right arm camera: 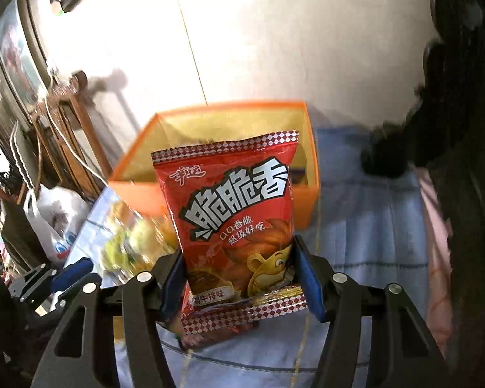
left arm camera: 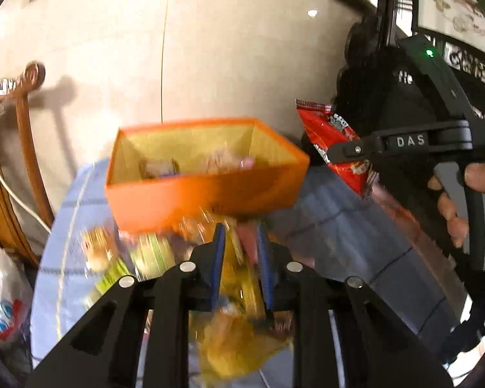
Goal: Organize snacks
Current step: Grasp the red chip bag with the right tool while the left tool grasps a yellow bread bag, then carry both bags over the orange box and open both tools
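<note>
Snacks mid-sort: red foil crisp packet [right arm camera: 236, 223] clenched in right claw [right arm camera: 242, 274] above table [right arm camera: 371, 226], next into orange cardboard box [right arm camera: 310, 200]; left claw [left arm camera: 241, 258] pinching yellow packet [left arm camera: 239, 339] (blurred).

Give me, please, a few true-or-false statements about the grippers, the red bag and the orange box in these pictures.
1. The right gripper holds a red snack bag. True.
2. The orange box is empty. False: a few packets lie inside it.
3. The red snack bag already lies inside the orange box. False: it is held in the air in front of the box.
4. The left gripper has loose snacks on the table beneath it. True.
5. The tablecloth is green. False: it is light blue.
</note>
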Motion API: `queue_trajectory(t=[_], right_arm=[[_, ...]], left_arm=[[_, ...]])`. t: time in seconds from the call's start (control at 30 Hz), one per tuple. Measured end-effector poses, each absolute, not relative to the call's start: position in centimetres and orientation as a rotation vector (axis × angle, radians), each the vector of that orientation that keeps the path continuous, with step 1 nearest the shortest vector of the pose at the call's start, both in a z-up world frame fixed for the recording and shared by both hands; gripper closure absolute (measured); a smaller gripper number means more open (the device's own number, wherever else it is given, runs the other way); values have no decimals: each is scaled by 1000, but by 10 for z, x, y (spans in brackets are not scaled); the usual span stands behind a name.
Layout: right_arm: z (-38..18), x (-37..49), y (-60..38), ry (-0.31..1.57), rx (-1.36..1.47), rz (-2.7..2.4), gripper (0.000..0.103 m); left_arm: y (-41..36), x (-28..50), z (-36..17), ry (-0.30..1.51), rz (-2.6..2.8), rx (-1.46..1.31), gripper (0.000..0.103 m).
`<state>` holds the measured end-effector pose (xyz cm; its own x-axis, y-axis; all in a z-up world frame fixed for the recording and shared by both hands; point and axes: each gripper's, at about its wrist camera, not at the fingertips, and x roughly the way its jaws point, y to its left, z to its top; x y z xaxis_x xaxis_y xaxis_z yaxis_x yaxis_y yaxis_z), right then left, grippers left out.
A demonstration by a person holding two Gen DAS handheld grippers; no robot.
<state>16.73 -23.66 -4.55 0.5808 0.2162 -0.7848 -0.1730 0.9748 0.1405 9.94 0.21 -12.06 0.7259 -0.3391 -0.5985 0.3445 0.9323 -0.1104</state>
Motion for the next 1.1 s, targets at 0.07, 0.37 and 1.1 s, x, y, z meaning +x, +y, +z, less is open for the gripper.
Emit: queue_trajectory(t=[0.07, 0.37, 1.1], right_arm=[[-32, 170, -234, 907, 46, 224, 42], [-44, 151, -235, 948, 67, 211, 42], [-66, 124, -207, 989, 30, 268, 42]], left_arm=[[5, 108, -111, 662, -360, 13, 84], [8, 69, -184, 911, -389, 115, 8], [23, 56, -208, 927, -308, -67, 53]])
